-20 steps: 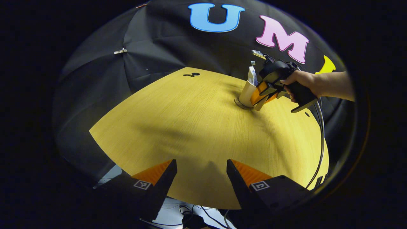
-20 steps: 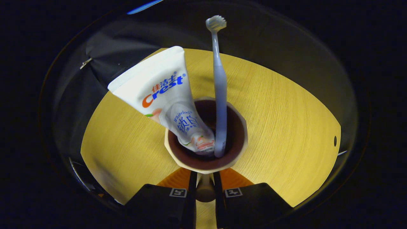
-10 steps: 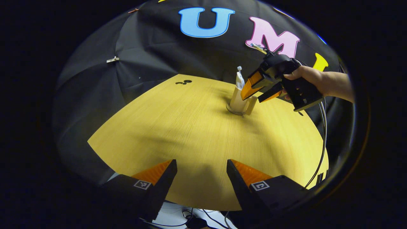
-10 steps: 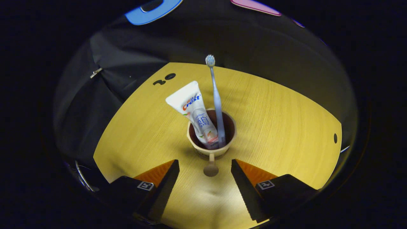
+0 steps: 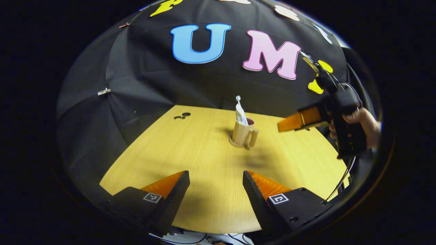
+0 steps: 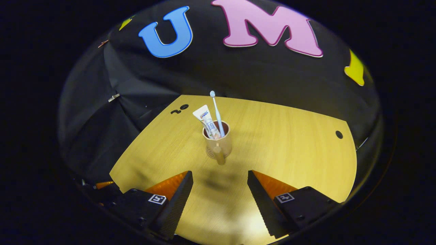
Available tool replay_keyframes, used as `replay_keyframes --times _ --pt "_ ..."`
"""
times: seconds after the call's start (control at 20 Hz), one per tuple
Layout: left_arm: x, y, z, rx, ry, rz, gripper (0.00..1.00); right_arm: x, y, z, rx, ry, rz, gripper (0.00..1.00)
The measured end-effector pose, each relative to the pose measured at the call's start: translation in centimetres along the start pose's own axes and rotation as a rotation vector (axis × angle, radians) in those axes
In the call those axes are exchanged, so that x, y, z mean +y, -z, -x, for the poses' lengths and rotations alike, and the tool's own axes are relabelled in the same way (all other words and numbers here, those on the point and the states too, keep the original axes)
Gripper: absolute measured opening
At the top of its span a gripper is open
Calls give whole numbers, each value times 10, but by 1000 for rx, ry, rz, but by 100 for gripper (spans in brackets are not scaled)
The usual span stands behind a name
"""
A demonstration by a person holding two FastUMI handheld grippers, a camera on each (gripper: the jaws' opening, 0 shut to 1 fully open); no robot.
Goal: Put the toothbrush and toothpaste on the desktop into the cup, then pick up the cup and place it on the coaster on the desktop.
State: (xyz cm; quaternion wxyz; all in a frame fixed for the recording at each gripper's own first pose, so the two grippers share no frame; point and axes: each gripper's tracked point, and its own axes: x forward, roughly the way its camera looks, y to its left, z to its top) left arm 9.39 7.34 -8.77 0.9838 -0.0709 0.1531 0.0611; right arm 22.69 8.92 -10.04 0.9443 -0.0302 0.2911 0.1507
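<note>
1. The cup (image 6: 218, 144) is a beige mug with a dark brown inside; it stands upright near the middle of the wooden desktop (image 6: 289, 153), its handle on the near side in the right gripper view
2. The toothbrush (image 6: 216, 114) is pale and slim; it stands in the cup, bristle head up, leaning slightly left
3. The toothpaste (image 6: 206, 120) is a white tube with printed markings; it stands in the cup just left of the toothbrush, flat crimped end up, tilted left
4. The coaster (image 5: 235, 143) is a thin round disc lying flat on the desktop under the cup, its edge showing around the cup's base
</note>
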Motion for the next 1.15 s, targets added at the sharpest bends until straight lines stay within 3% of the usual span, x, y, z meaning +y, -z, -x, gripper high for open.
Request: replay_keyframes --times 0.15,0.3,0.6,1.0,1.15 --pt "-9 -45 11 -76 29 -1 98 -19 -12 55 -143 72 -44 99" --pt "-19 -57 33 -58 40 19 98 -33 -20 113 -274 143 -67 99" --pt "-38 -73 92 -132 70 15 98 -48 -18 220 -524 263 -167 98" --pt "-55 -52 161 -163 122 50 98 -20 81 326 -496 314 -264 98" --pt "-49 -53 177 -227 98 44 97 -16 94 335 -507 326 -254 98"
